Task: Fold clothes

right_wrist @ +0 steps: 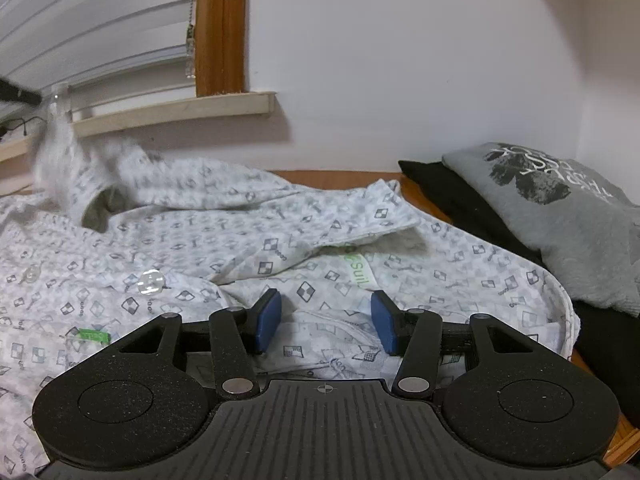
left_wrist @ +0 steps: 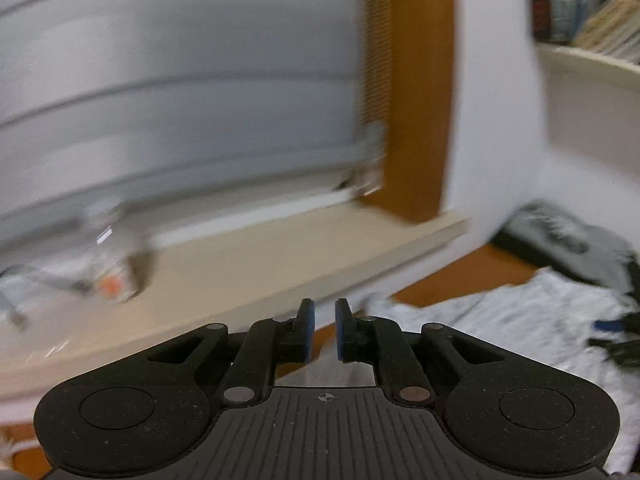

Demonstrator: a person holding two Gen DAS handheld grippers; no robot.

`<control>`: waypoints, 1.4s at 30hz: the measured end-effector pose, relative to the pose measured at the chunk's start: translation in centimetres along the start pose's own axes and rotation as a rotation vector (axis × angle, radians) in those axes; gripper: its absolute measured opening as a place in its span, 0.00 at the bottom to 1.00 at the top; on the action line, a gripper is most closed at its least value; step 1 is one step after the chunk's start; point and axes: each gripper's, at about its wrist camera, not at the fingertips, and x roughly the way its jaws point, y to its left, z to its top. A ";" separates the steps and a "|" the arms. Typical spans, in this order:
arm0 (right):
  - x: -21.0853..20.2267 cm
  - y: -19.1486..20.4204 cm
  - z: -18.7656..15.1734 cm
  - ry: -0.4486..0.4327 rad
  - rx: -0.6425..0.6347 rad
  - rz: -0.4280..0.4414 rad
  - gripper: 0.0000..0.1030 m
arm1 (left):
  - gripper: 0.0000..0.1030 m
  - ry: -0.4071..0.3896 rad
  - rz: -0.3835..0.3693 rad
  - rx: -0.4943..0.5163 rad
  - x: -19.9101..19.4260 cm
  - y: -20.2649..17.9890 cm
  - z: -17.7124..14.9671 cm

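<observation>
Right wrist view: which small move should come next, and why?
Probably lower the right hand-held gripper and close it on the patterned shirt. Its jaws stand open above the loose collar by the label, and the shirt lies rumpled, unfolded.

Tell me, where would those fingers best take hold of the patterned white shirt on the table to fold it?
Probably the collar edge of the patterned white shirt. It stands up as a raised fold above the flat cloth, just beyond the right gripper, whose fingers stand apart over the fabric. Coming from the near side, low and forward, should let them pinch that ridge; flat areas offer nothing to catch.
</observation>
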 end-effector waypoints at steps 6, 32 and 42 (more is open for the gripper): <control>0.1 0.0 0.0 -0.001 -0.001 -0.001 0.48 | 0.39 0.015 0.027 -0.003 0.0 0.4 -1.3; -0.1 0.1 -0.1 -0.008 -0.006 -0.007 0.48 | 0.11 0.054 -0.140 0.060 4.6 -7.1 -5.0; -0.2 0.2 -0.2 -0.013 -0.012 -0.016 0.48 | 0.22 -0.037 0.119 -0.223 -6.1 8.6 -4.5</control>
